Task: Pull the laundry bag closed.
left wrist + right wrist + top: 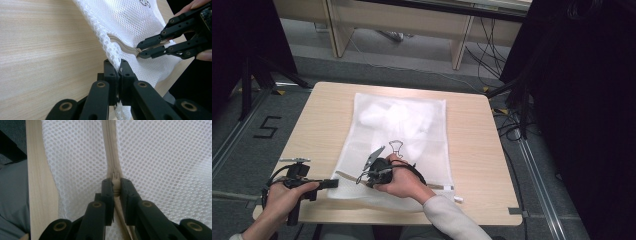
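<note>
I read only one sign: a black number 5 (267, 127) marked on the grey floor (242, 150) to the left of my table (327, 107)

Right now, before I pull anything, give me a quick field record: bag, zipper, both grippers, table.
bag: white mesh laundry bag lying flat on the table, white items inside
zipper: beige zipper along the bag's near edge
zipper pull: clamped between the right gripper's jaws
left gripper: shut on the bag's corner edge, near the zipper's end
right gripper: shut on the zipper pull
table: light wood
</note>
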`<state>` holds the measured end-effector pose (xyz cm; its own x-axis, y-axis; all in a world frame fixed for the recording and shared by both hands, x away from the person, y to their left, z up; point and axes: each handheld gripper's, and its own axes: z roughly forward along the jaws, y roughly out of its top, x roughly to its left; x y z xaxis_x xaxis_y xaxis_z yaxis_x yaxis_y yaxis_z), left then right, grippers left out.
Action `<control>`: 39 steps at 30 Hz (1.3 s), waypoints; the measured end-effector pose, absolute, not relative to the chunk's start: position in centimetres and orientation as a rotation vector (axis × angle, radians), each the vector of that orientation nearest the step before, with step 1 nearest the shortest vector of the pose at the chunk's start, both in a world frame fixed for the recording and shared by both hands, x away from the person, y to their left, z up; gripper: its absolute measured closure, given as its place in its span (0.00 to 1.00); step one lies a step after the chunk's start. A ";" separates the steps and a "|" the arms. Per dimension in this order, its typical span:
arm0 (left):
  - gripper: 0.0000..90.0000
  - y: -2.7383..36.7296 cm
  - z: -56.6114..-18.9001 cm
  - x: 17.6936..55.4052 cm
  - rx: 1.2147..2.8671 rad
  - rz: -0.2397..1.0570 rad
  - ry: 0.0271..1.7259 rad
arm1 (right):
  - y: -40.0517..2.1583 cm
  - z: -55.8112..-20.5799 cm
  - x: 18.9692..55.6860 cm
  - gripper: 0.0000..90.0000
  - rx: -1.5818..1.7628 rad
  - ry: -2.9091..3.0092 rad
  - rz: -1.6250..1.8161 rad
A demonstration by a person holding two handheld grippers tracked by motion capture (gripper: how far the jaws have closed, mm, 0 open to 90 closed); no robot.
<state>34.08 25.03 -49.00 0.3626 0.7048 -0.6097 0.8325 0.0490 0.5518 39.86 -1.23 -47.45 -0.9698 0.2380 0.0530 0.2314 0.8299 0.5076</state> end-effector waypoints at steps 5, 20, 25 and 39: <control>0.96 25.2 -49.0 34.2 1.697 -0.190 1.372 | -1.6 -47.3 39.8 0.92 0.396 2.992 0.822; 0.96 25.2 -49.1 34.1 1.690 -0.175 1.389 | -2.4 -47.0 39.9 0.92 0.407 2.981 0.846; 0.96 25.1 -49.1 34.1 1.686 -0.174 1.390 | -2.6 -46.9 39.9 0.92 0.406 2.982 0.858; 0.96 25.3 -49.2 34.1 1.715 -0.174 1.378 | -3.2 -46.6 40.0 0.92 0.380 2.971 0.865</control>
<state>34.12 25.34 -49.18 0.3684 0.7101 -0.6000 0.8370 0.0276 0.5466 39.99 -3.17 -46.65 -0.9700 0.2388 0.0447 0.2255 0.8163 0.5318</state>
